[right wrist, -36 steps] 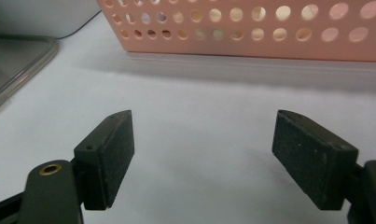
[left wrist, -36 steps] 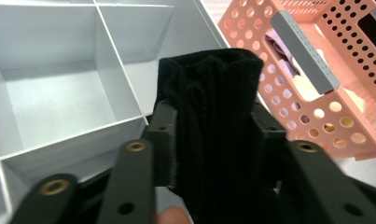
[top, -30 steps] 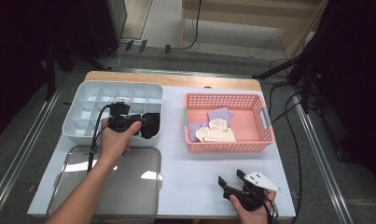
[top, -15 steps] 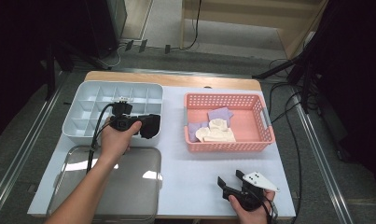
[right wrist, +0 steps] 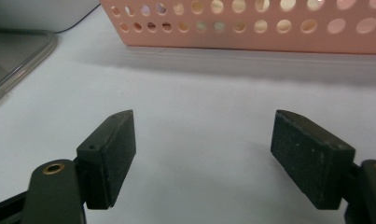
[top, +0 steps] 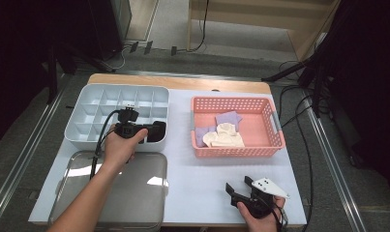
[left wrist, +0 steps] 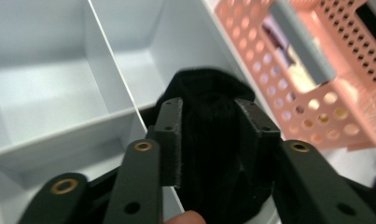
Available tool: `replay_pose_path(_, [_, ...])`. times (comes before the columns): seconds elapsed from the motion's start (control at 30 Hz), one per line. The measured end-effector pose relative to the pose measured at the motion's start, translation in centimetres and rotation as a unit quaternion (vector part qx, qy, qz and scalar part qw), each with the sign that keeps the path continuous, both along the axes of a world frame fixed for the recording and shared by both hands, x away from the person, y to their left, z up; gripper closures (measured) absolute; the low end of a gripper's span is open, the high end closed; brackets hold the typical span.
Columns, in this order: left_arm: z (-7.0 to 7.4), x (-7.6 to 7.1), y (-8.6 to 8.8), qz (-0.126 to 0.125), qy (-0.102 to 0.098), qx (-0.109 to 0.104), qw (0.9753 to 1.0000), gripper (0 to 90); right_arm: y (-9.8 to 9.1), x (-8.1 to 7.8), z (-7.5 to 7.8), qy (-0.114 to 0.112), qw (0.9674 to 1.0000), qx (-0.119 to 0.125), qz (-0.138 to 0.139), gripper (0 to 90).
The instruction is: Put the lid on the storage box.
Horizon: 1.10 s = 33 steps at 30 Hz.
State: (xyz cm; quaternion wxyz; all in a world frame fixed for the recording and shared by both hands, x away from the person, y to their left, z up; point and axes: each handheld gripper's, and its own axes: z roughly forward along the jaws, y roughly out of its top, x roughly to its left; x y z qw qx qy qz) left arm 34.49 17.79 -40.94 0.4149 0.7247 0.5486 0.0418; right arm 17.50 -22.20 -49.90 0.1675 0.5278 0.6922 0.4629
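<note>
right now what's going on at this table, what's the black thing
A person is working with a gripper in each hand. The left gripper has a black bundle of cloth between its jaws, which have just been opening, at the near right corner of the white divided tray. The right gripper rests open on the table, nothing between its jaws, near the pink basket.

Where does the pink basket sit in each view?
High view: the pink basket sits right of centre, on the table's far half.
Left gripper view: its perforated wall fills the upper right corner, tilted.
Right gripper view: its front wall runs along the top edge.
Shared landmark: the grey compartment tray, to the basket's left in all three.
</note>
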Motion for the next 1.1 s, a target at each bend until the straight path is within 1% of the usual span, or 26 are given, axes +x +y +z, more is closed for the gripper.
replay_pose_path(0.03, [0.2,0.0,0.1,0.007,-0.006,-0.001,1.0,57.5,0.0,0.0,0.0,0.001,1.0,-0.001,-0.001,22.7])
replay_pose_path(0.07, [0.2,0.1,0.2,0.021,-0.012,-0.011,0.9996,55.5,0.0,0.0,0.0,0.002,1.0,-0.002,0.0,22.7])
replay_pose_path(0.1, [0.2,0.3,0.2,0.025,-0.008,-0.013,0.9996,52.4,0.1,0.0,0.0,0.003,1.0,-0.003,0.0,22.7])
replay_pose_path(0.13, [0.1,0.4,0.1,0.025,-0.003,-0.012,0.9996,49.1,0.1,0.0,0.0,0.003,1.0,-0.003,0.0,22.7])
replay_pose_path(0.2, [-0.3,0.6,-0.5,0.014,0.006,-0.003,0.9999,47.8,0.1,0.0,0.0,0.003,1.0,-0.003,0.001,22.7])
replay_pose_path(0.23, [-0.5,0.6,-0.7,0.011,0.008,0.003,0.9999,50.7,0.1,0.0,0.0,0.003,1.0,-0.003,0.001,22.7])
replay_pose_path(0.27, [-0.6,0.5,-0.9,0.007,0.005,0.015,0.9998,59.8,0.1,0.0,0.0,0.003,1.0,-0.003,0.001,22.7])
replay_pose_path(0.33, [-0.6,0.4,-1.1,0.007,0.006,0.018,0.9998,72.6,0.1,0.0,0.0,0.002,1.0,-0.003,0.001,22.8])
replay_pose_path(0.37, [-0.6,0.4,-1.2,0.008,0.006,0.021,0.9997,76.5,0.1,0.0,0.0,0.004,1.0,-0.004,0.002,22.8])
replay_pose_path(0.4, [-0.6,0.4,-1.3,0.006,0.009,0.026,0.9996,77.3,0.1,0.0,0.0,0.003,1.0,-0.003,0.001,22.8])
replay_pose_path(0.43, [-0.6,0.4,-1.3,0.006,0.009,0.026,0.9996,78.7,0.1,0.0,0.0,0.003,1.0,-0.003,0.001,22.8])
replay_pose_path(0.47, [-0.9,0.5,-1.3,0.001,0.017,0.036,0.9992,79.9,0.2,0.0,0.0,0.003,1.0,-0.005,0.002,22.8])
replay_pose_path(0.63, [-1.4,0.8,-1.4,-0.006,0.032,0.039,0.9987,81.7,0.2,0.0,0.0,0.004,1.0,-0.005,0.002,23.0])
replay_pose_path(0.67, [-1.6,0.9,-1.4,-0.017,0.039,0.051,0.9978,81.9,0.2,0.0,0.0,0.004,1.0,-0.006,0.002,23.1])
replay_pose_path(0.7, [-1.8,1.0,-1.3,-0.024,0.054,0.045,0.9973,82.0,0.2,0.0,0.0,0.003,1.0,-0.006,0.002,23.1])
replay_pose_path(0.73, [-1.8,1.1,-1.3,-0.022,0.059,0.039,0.9973,82.0,0.2,0.0,0.0,0.004,1.0,-0.007,0.002,23.1])
replay_pose_path(0.77, [-1.8,1.2,-1.3,-0.024,0.065,0.038,0.9968,82.0,0.2,0.0,-0.1,0.004,1.0,-0.008,0.002,23.2])
replay_pose_path(0.8, [-1.8,1.2,-1.3,-0.024,0.065,0.038,0.9968,82.0,0.2,0.0,0.0,0.004,1.0,-0.008,0.001,23.1])
replay_pose_path(0.83, [-1.8,1.3,-1.5,-0.026,0.066,0.046,0.9964,82.1,0.2,0.0,-0.1,0.004,1.0,-0.008,0.002,23.1])
replay_pose_path(0.87, [-1.8,1.3,-1.5,-0.026,0.066,0.046,0.9964,82.1,0.2,0.0,-0.1,0.004,1.0,-0.008,0.003,23.2])
replay_pose_path(0.9, [-1.8,1.4,-1.4,-0.03,0.07,0.047,0.996,82.1,0.2,0.0,-0.1,0.006,1.0,-0.007,0.002,23.3])
replay_pose_path(0.93, [-1.8,1.4,-1.4,-0.027,0.074,0.044,0.996,82.1,0.2,0.1,0.0,0.006,1.0,-0.007,0.002,23.3])
replay_pose_path(0.97, [-1.8,1.4,-1.4,-0.027,0.074,0.045,0.9958,82.0,0.2,0.1,-0.1,0.006,0.9999,-0.008,0.002,23.4])
replay_pose_path(1.03, [-1.7,1.4,-1.5,-0.027,0.072,0.05,0.9958,81.9,0.3,0.1,-0.1,0.008,0.9999,-0.008,0.002,23.6])
replay_pose_path(1.07, [-1.7,1.4,-1.5,-0.027,0.072,0.05,0.9958,81.8,0.3,0.1,-0.1,0.008,0.9999,-0.008,0.002,23.6])
replay_pose_path(1.1, [-1.7,1.3,-1.5,-0.023,0.068,0.048,0.9962,81.4,0.3,0.2,-0.1,0.008,0.9999,-0.009,0.002,23.6])
